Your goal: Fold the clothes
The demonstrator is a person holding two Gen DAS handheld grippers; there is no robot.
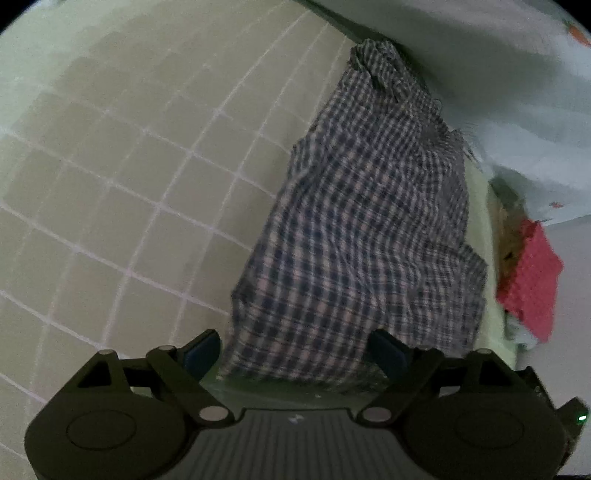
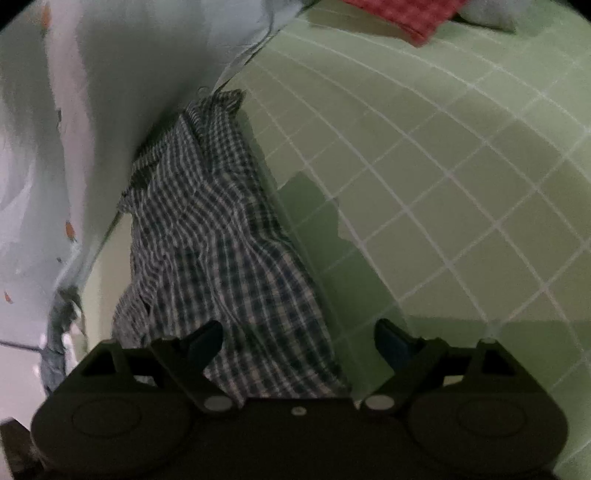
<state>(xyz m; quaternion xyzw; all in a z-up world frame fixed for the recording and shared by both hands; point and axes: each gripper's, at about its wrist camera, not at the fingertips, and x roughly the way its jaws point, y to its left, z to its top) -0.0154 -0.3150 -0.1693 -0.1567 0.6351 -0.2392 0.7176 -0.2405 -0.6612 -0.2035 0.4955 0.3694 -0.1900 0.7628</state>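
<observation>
A blue-and-white checked garment (image 1: pixel 354 229) lies rumpled on a green mat with a white grid (image 1: pixel 129 206). Its near edge runs between the fingers of my left gripper (image 1: pixel 295 343), which stands open with both dark fingers wide apart. In the right wrist view the same checked garment (image 2: pixel 221 251) stretches away from the camera. Its near corner lies between the fingers of my right gripper (image 2: pixel 299 328), also open. There the cloth sits closer to the left finger (image 2: pixel 207 336). Neither gripper pinches the fabric.
A pale blue-white cloth with small orange marks (image 1: pixel 498 74) is bunched beside the garment, overlapping its far end (image 2: pixel 74 110). A red textured cloth (image 1: pixel 528 280) lies at the mat's edge (image 2: pixel 402 14). The green grid mat (image 2: pixel 461 184) spreads out to the side.
</observation>
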